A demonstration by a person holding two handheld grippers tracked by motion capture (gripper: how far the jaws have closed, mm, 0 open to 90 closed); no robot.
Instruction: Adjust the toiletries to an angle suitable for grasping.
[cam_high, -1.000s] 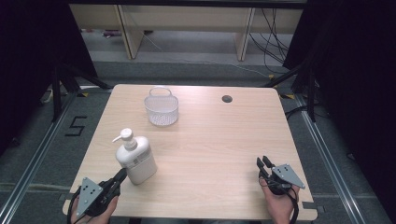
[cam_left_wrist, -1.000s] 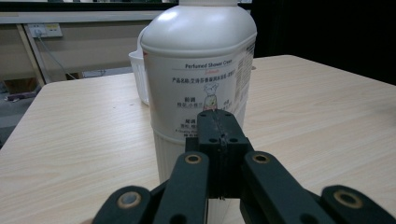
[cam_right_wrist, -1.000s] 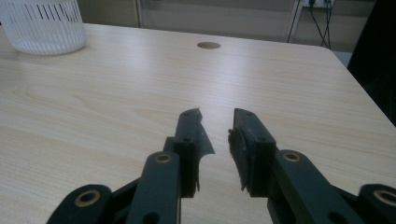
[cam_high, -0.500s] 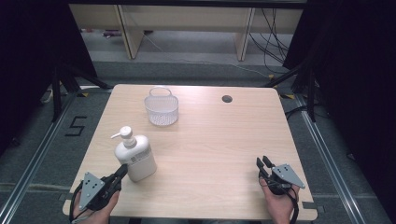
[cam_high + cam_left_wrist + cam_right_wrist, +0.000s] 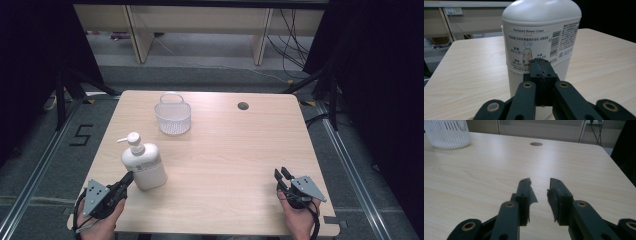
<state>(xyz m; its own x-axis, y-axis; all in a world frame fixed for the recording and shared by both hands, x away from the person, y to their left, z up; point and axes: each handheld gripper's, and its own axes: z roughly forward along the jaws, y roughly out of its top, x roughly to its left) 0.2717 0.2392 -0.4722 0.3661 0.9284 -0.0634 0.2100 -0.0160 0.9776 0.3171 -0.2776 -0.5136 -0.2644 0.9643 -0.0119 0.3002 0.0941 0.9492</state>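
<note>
Near edge of the wooden surface (image 5: 225, 165): left tool (image 5: 128, 178), jaws clenched together on nothing, tips at the base of a white pump bottle (image 5: 143, 165) labelled "Perfumed Shower Cream" with a barcode; right tool (image 5: 280, 175), jaws parted, unladen, at the near right corner. Far side: clear ribbed basket (image 5: 173, 116), contents not discernible, and a cable hole (image 5: 243, 106). Against the earlier frame, the left tool has advanced slightly toward the bottle; all else unchanged.

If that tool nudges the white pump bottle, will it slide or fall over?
The pump bottle stands upright and tall, so a high push may tip it. A low nudge from the shut left tool would more likely slide it. Its smooth plastic looks slippery to grip.
</note>
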